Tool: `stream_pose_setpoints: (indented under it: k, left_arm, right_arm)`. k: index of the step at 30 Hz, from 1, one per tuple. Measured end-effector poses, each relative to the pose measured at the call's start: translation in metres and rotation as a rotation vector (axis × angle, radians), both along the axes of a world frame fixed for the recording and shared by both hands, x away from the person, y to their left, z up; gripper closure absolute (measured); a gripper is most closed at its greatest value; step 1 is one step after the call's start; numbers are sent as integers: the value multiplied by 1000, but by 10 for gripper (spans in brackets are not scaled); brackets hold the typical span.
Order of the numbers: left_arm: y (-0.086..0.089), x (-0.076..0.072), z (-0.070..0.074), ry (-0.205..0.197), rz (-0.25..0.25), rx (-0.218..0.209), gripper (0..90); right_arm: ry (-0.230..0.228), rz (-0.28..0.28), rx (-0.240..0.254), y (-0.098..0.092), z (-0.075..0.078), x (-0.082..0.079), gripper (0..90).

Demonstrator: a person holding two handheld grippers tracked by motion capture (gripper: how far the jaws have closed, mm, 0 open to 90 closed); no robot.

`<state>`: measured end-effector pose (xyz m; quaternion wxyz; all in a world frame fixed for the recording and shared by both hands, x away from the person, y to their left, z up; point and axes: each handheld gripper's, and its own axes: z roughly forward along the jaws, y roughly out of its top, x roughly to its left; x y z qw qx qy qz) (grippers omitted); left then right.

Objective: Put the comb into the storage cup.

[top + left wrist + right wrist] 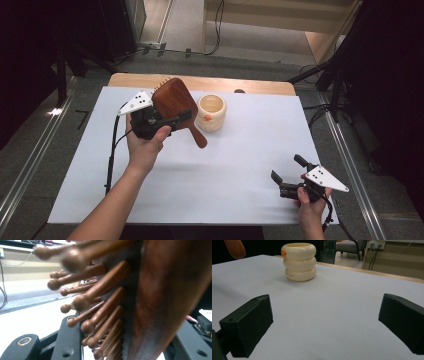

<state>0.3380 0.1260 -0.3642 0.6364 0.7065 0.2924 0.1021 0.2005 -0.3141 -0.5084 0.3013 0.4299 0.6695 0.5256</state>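
Jaws of the left gripper (172, 120) clamp the wooden hairbrush (175, 102) in the upper left of the high view, beside the cream cup (211, 113), while the right gripper (289, 172) gapes empty at lower right.

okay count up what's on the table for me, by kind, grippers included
Wooden hairbrush: 1, clamped in the left gripper
Cream ribbed cup: 1, standing on the white sheet
Grippers: 2, counting the right gripper, jaws apart
Total: 4
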Motion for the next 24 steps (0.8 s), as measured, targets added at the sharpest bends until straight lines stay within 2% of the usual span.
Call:
stream_pose_setpoints:
  k: [14, 24]
  left_arm:
    - [-6, 18, 14, -10, 1, -13, 536]
    - [-9, 31, 16, -17, 8, -18, 535]
  right_arm:
    - [4, 0, 25, -4, -3, 1, 0]
    - [0, 2, 21, -4, -3, 1, 0]
